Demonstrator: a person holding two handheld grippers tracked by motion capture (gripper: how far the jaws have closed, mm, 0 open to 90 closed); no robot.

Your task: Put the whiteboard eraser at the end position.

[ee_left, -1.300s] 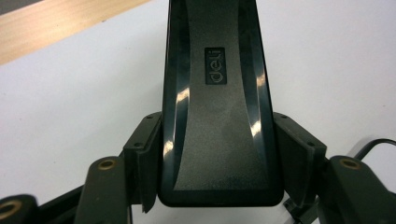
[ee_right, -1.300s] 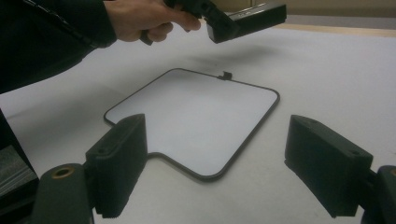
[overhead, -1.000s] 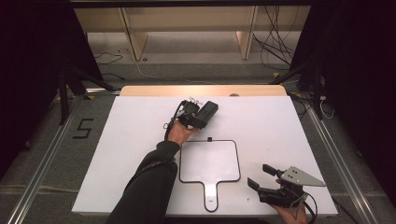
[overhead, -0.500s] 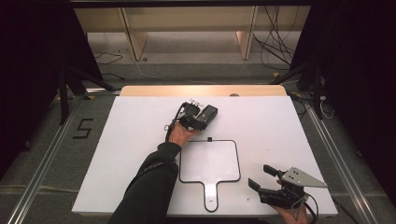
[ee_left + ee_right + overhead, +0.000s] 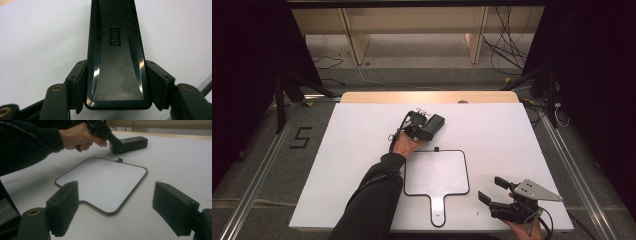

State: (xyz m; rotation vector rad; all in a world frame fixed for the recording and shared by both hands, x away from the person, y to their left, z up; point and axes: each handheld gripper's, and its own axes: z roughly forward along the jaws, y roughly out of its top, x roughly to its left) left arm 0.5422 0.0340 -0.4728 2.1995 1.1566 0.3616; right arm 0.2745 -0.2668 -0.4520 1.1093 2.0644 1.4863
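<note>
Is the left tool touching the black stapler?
Touching. In the left gripper view, both pads of the left tool press against the sides of the stapler, with no gap.

Black oblong plastic stapler (image 5: 435,122), upper centre of the high view: far end lower than a second ago. Then tipped up toward the upper right of the frame; now flatter and closer to the white tabletop (image 5: 337,165). Most of this drop already made half a second ago.

Left gripper (image 5: 426,128), clamped on the stapler's sides: tilted down a trace with it, nose less raised than a second ago.
</note>
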